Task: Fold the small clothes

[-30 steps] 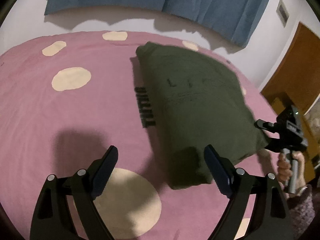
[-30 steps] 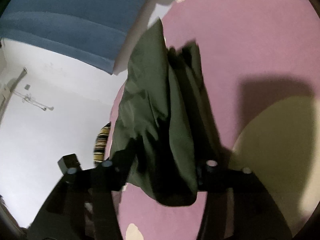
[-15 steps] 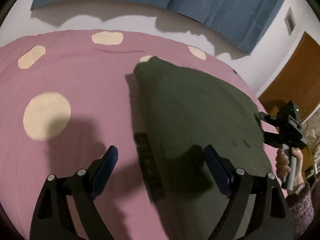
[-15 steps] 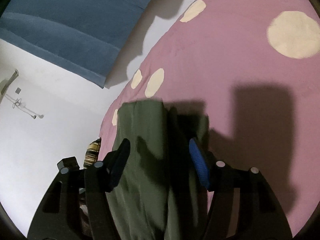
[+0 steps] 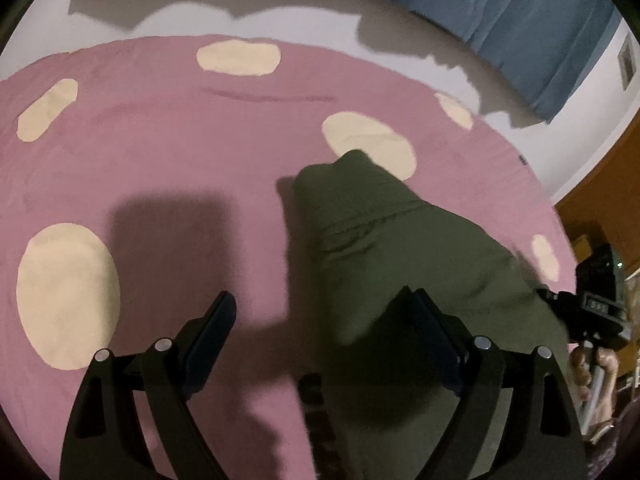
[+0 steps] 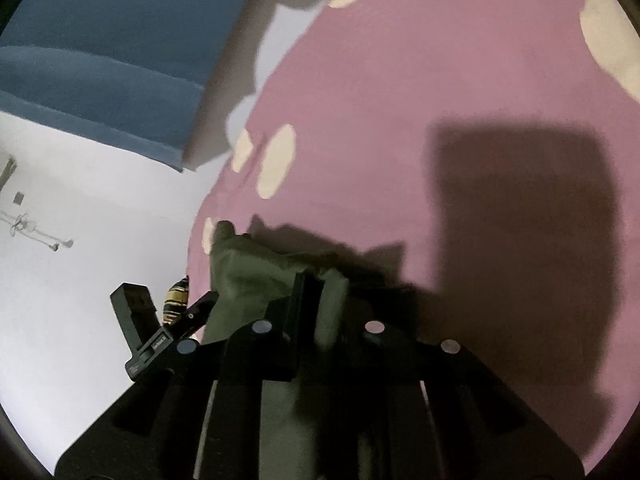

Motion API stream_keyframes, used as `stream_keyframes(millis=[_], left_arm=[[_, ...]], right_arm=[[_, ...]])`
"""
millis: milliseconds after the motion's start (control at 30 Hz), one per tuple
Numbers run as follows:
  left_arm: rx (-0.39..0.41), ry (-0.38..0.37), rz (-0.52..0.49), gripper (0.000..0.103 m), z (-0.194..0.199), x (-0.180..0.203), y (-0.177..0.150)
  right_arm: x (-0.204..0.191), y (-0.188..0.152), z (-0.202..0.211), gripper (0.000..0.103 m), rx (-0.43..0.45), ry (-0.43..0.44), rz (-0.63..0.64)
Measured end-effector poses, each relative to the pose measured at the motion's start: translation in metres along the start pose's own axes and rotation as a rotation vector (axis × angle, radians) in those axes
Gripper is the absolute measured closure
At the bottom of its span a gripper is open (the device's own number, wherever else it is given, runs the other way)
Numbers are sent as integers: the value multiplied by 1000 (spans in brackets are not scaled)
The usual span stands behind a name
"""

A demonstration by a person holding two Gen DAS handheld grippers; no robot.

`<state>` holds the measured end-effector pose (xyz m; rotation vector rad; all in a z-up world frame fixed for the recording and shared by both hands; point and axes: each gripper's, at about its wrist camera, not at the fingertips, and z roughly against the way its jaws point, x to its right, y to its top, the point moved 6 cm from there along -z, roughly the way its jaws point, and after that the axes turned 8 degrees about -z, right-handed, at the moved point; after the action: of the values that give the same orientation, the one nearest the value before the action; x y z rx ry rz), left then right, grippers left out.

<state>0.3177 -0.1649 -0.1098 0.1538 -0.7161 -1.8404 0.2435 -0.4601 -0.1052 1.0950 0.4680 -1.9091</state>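
Note:
A dark olive green garment [image 5: 400, 240] lies folded lengthwise on the pink bed cover [image 5: 180, 140] with cream spots. My left gripper [image 5: 318, 298] hovers open over the garment's near left edge; its right finger [image 5: 432, 332] is above the cloth and its left finger is above bare cover. At the right edge of this view a hand [image 5: 592, 368] holds the right gripper [image 5: 592, 312] at the garment's right side. In the right wrist view the right gripper [image 6: 316, 280] has its jaws closing, pads pinching an edge of the garment [image 6: 248, 276].
Blue curtains [image 5: 520, 20] hang on the white wall beyond the bed. A brown wooden door [image 5: 600, 200] stands at the right. A yellow and black striped object [image 6: 176, 300] shows past the bed's edge. Dark shadows of the grippers fall on the cover [image 6: 400, 120].
The garment, raised a second ago, now lies lower on the bed. The right jaws let it go, stood open over it half a second ago, and are now shut on its edge. Both grippers moved forward.

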Motion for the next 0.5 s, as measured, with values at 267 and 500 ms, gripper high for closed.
stream_keyframes(millis=[267, 500], left_arm=[[-10, 44, -28, 14, -13, -4, -5], [-15, -119, 81, 14, 5, -16, -9]], right_arm=[[20, -1, -4, 92, -14, 63, -60], [11, -5, 23, 46, 43, 102, -55]])
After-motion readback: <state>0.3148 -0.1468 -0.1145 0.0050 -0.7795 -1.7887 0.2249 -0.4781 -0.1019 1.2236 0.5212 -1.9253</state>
